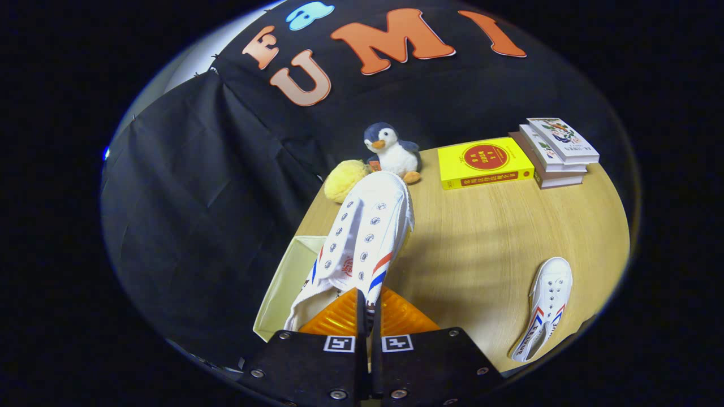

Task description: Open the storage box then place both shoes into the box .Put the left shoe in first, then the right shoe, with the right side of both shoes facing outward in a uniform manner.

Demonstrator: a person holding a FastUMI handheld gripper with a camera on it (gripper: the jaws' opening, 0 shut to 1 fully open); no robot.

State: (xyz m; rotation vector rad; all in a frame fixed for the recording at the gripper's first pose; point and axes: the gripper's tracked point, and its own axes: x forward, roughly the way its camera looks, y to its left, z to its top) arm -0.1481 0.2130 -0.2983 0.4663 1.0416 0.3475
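Shoe (365, 237) heel hidden between jaws

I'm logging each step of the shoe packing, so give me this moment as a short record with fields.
gripper: fingers closed on the held shoe's heel edge
held shoe: white sneaker, lifted, toe pointing away
storage box: pale box, open, beside and below the held shoe
other shoe: second sneaker lying on the table
clutter: penguin toy, yellow book, book stack

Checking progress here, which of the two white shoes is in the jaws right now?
The shoe over the storage box, pinched at its heel by the gripper; the other shoe lies apart on the table.
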